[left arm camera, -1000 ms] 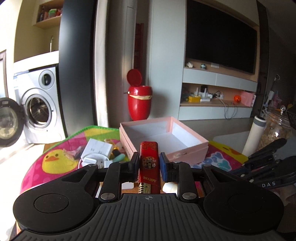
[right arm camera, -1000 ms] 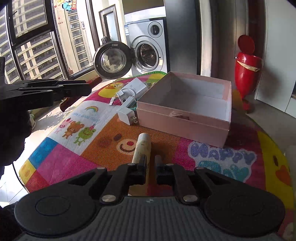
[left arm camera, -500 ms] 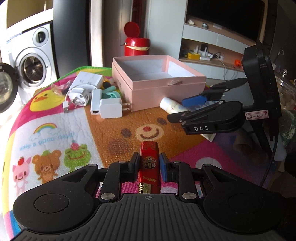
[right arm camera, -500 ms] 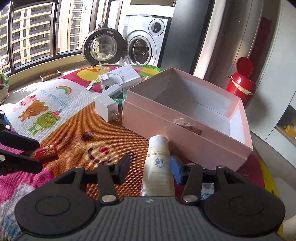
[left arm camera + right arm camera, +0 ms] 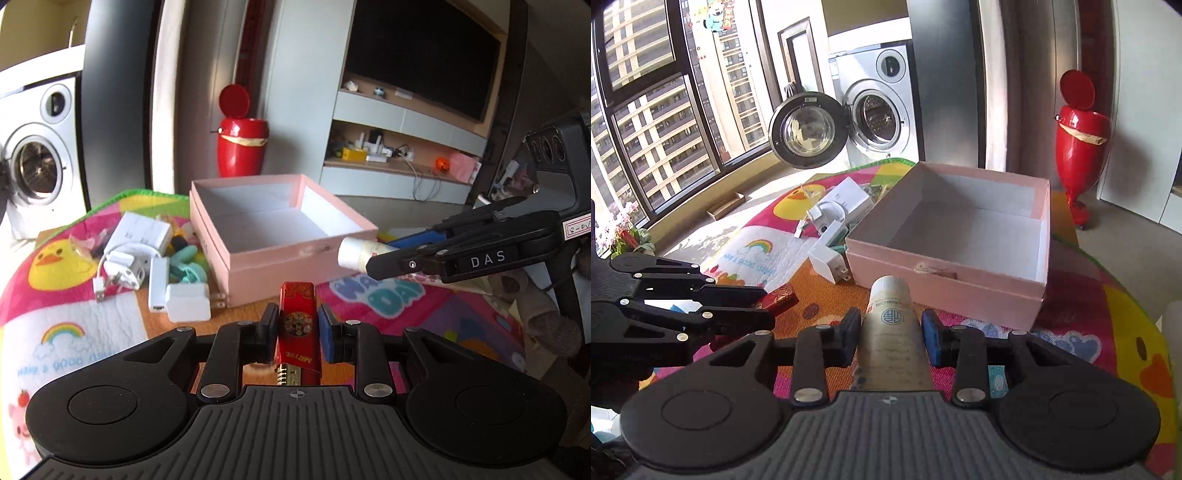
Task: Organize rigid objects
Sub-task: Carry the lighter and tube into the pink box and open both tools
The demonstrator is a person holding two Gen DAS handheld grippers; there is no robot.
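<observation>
We hold 2 items short of the pink box's (image 5: 945, 291) near rim: our left gripper (image 5: 297, 328) clamps a red lighter (image 5: 297, 325), our right gripper (image 5: 890, 328), jaws just closing, pinches a cream tube (image 5: 892, 332); the box interior lies open.

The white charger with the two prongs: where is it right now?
The white charger lies on the play mat at the pink box's near left corner, prongs toward the box, beside a white adapter.

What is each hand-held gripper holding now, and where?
Left hand-held gripper: red lighter, mid-body. Right hand-held gripper: cream tube, below its cap.
</observation>
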